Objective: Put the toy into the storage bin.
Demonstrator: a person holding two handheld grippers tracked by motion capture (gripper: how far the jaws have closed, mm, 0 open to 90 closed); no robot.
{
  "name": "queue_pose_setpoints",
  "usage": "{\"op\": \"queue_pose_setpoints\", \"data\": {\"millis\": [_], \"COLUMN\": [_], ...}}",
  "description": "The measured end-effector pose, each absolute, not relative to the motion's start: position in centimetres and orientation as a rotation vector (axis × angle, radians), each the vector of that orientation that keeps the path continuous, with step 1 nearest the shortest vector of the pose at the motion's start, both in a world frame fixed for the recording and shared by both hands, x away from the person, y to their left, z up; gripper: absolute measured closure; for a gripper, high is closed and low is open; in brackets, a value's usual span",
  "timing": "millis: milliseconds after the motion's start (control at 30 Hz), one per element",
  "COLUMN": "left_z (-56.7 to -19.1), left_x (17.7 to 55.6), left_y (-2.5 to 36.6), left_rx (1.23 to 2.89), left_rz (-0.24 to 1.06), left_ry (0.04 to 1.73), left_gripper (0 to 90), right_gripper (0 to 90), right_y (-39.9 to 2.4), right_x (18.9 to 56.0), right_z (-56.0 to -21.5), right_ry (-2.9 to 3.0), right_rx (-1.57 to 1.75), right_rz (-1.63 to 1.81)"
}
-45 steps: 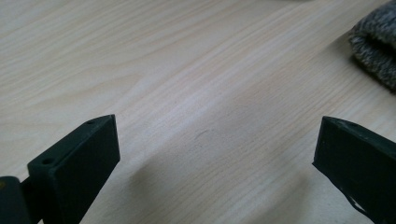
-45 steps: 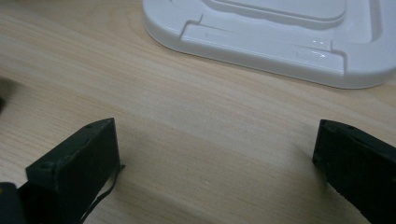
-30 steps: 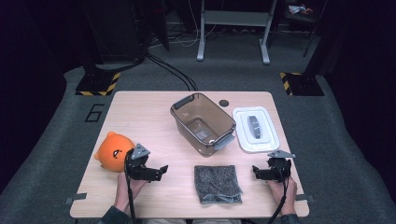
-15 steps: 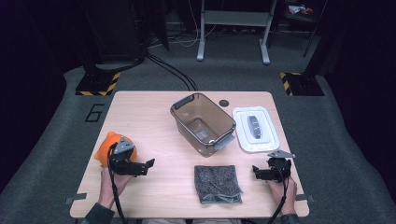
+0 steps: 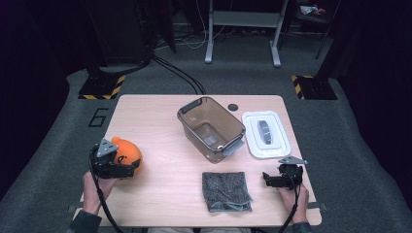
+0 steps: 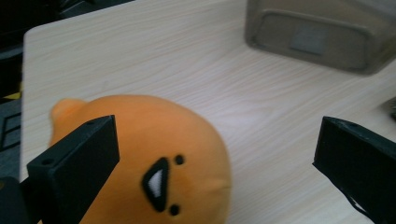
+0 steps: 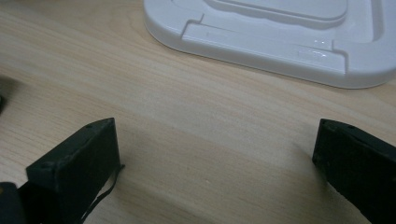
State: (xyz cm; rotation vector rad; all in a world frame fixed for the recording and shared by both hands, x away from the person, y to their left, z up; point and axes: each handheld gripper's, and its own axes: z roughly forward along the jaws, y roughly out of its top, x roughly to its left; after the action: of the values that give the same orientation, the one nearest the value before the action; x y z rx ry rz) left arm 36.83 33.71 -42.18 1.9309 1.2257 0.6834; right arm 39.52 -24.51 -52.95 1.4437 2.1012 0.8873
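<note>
- Dark grey carpet surrounds a light wooden table (image 5: pixel 160 116) in the high view; black cables and a metal stand sit on the floor beyond the far edge.
- High view, left side: the left gripper (image 5: pixel 127 168) is at the orange plush toy (image 5: pixel 127 153), which lies near the table's left edge towards the near side. A grey three-cornered plate tops the gripper, and the person's hand holds it from below.
- High view, centre: a clear brown plastic bin (image 5: pixel 211 127) stands open and upright. A grey folded cloth (image 5: pixel 226 191) lies near of it, close to the near edge.
- High view, right side: a white lid (image 5: pixel 266 134) lies flat just right of the bin. The right gripper (image 5: pixel 266 178) rests near of the lid and right of the cloth, apart from both.
- Left gripper view: both black jaws stand wide apart, released. The plush toy (image 6: pixel 154 163) sits between them, close against the left jaw and clear of the right one. Whether the left jaw touches it cannot be told. The bin (image 6: pixel 322 37) shows at the far right.
- Right gripper view: jaws wide apart, released, with bare wood between them. The white lid (image 7: pixel 280 32) lies beyond them, well clear of the jaws.
</note>
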Motion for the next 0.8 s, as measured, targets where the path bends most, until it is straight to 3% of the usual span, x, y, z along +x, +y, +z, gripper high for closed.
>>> {"op": "queue_pose_setpoints", "data": {"millis": [267, 567, 800], "left_z": [-43.5, -45.4, -46.6], "left_x": [38.0, 38.8, 39.1], "left_y": [36.6, 37.0, 35.6], "left_rx": [1.905, 1.908, 1.943], "left_rz": [0.643, 0.599, 0.622], "left_ry": [1.307, 1.348, 1.374], "left_gripper": [0.0, 2.5, 23.4], "right_gripper": [0.0, 0.0, 0.0], "right_y": [-24.5, -24.5, -24.5], "right_x": [39.6, 39.6, 39.6], "right_z": [-53.0, -53.0, -53.0], "right_ry": [2.104, 2.104, 2.104], "right_rx": [1.437, 1.437, 1.435], "right_rz": [0.889, 0.889, 0.888]}}
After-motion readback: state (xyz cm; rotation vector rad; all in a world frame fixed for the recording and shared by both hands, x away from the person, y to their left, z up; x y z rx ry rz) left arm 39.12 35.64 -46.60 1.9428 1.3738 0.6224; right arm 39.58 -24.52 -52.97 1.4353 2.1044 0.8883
